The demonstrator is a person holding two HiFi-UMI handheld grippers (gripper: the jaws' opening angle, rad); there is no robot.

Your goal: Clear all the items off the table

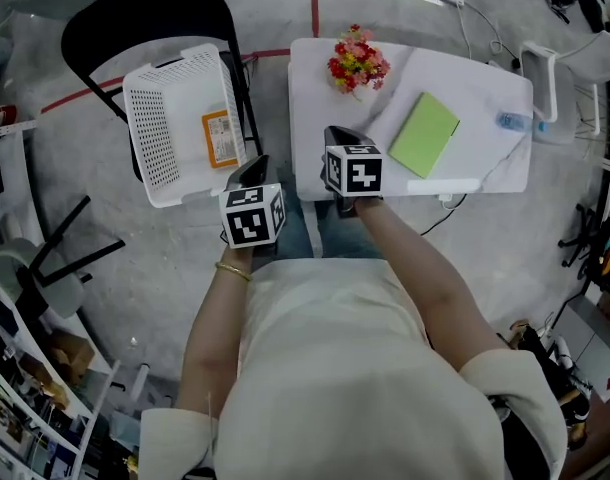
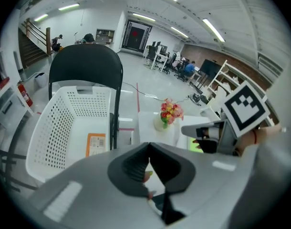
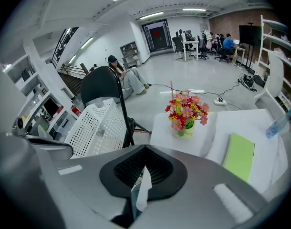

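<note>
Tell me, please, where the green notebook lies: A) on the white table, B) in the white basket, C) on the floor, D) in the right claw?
A: the green notebook lies flat on the white table, to the right of the flowers in the head view.

Basket point(image 1: 150, 138) hides the chair point(image 1: 135, 18) seat; orange label point(image 1: 218, 138) print illegible; bottle point(image 1: 512, 121), possibly plastic, blurred.
</note>
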